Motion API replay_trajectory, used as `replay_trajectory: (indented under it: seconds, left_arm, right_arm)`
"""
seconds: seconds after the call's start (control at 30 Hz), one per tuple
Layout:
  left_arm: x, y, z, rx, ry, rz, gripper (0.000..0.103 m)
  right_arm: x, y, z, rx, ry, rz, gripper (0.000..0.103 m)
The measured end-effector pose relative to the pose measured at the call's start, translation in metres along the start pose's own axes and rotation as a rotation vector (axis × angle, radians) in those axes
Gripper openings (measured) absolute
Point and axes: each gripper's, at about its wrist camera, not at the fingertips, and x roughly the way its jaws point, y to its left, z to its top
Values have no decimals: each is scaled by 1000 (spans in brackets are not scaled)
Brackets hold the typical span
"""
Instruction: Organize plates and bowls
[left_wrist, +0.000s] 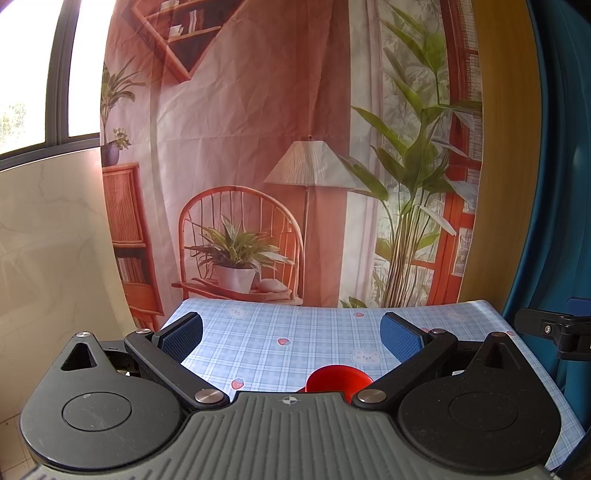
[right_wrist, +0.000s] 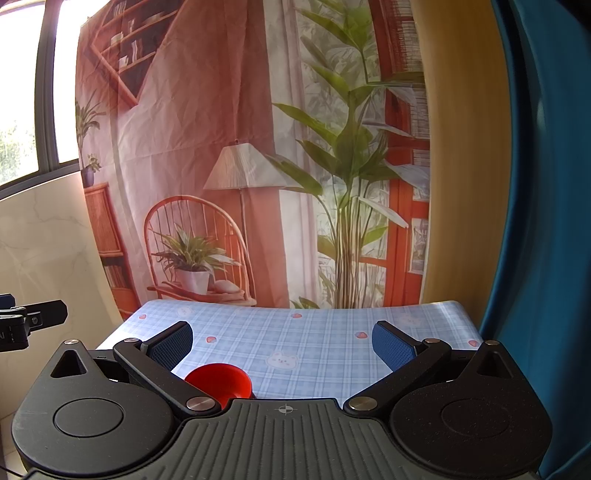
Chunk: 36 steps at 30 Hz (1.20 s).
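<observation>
A red bowl (left_wrist: 338, 378) sits on the table with the blue plaid cloth (left_wrist: 314, 332), near its front edge, partly hidden behind my left gripper body. My left gripper (left_wrist: 291, 332) is open and empty, held above the table with the bowl low between its fingers. The same red bowl (right_wrist: 219, 380) shows in the right wrist view, low and left, behind the left finger link. My right gripper (right_wrist: 282, 341) is open and empty above the cloth (right_wrist: 314, 332). No plates are in view.
A printed backdrop (left_wrist: 258, 166) hangs behind the table's far edge. A blue curtain (left_wrist: 554, 184) and a wooden panel stand at the right. A tiled wall and a window are at the left. The other gripper's black tip (left_wrist: 550, 328) shows at the right edge.
</observation>
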Motion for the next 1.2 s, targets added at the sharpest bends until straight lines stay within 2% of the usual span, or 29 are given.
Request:
replay_trajectory:
  seconds: [1.2]
  left_arm:
    - [1, 2, -4, -2, 7, -4, 103]
  right_arm:
    - [2, -2, -4, 6, 11, -2, 103]
